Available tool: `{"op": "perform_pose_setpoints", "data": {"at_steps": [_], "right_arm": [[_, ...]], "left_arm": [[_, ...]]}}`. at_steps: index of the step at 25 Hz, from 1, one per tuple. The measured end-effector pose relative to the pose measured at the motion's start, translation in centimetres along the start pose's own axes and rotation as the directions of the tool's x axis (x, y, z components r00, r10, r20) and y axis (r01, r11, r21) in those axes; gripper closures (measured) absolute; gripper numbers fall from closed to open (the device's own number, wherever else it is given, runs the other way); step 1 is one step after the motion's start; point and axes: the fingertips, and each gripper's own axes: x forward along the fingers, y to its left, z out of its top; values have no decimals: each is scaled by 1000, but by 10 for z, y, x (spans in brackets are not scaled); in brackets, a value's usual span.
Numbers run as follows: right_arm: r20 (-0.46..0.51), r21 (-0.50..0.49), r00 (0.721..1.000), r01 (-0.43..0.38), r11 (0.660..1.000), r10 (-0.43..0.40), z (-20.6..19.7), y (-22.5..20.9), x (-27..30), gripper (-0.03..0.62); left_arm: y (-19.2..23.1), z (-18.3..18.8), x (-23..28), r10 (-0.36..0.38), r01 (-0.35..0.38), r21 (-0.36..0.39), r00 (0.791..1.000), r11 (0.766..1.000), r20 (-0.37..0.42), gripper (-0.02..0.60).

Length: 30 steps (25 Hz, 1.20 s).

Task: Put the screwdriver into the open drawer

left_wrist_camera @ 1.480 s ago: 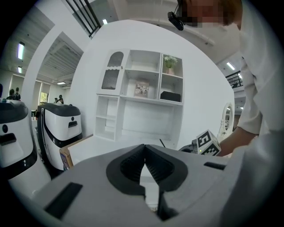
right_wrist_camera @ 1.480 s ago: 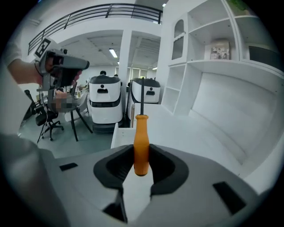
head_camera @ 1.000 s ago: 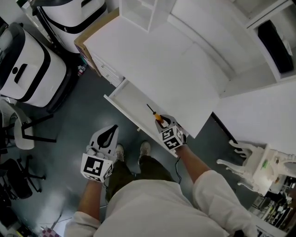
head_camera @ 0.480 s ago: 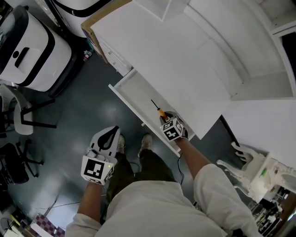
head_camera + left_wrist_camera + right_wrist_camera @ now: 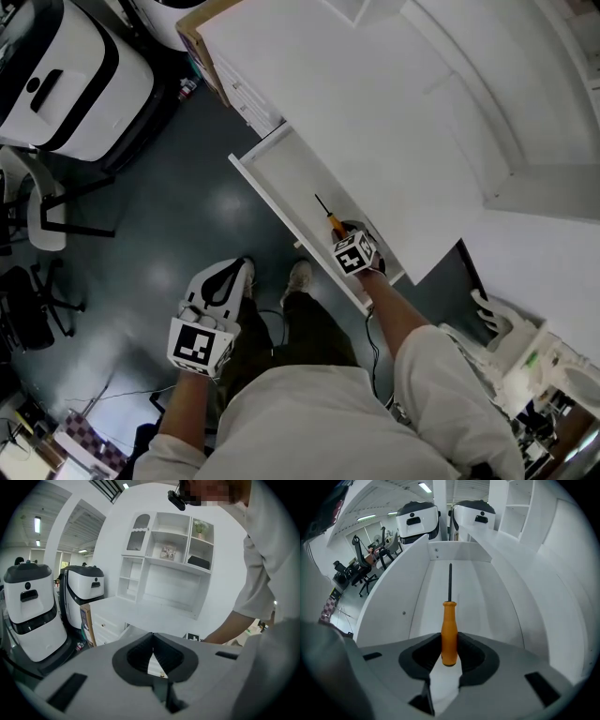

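Note:
The screwdriver (image 5: 449, 630) has an orange handle and a thin dark shaft (image 5: 323, 205). My right gripper (image 5: 449, 645) is shut on its handle, and the shaft points along the open white drawer (image 5: 417, 602). Seen from the head view, that gripper (image 5: 345, 239) sits over the drawer's near end (image 5: 281, 202), with the orange handle (image 5: 334, 224) just beyond it. My left gripper (image 5: 217, 283) hangs low over the dark floor, left of the drawer. Its jaws meet with nothing between them (image 5: 153, 649).
The drawer juts from a white desk (image 5: 375, 122) with a brown side panel (image 5: 192, 19). White machines (image 5: 66, 75) and black office chairs (image 5: 37, 309) stand on the floor to the left. A white rack (image 5: 511, 342) is at the right. The person's feet (image 5: 300, 277) are below the drawer.
My right gripper has carried the screwdriver a little further over the drawer. The head view has shifted, so the desk and drawer sit lower and more to the right. The left gripper has barely moved.

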Motion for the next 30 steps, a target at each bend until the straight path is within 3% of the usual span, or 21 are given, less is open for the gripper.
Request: {"op": "perform_pose_setpoints", "data": {"at_steps": [16,30], "right_arm": [[-152,8,988,-25,1000,25,-10,-5,32,479],[-145,35,989,-30,999,35,-7,-5,32,475]], "left_arm": [[8,-19,8,1,-3,-55,999,998,-43,577],[13,-19,7,-16,13,-53,999,999,-46,577]]}}
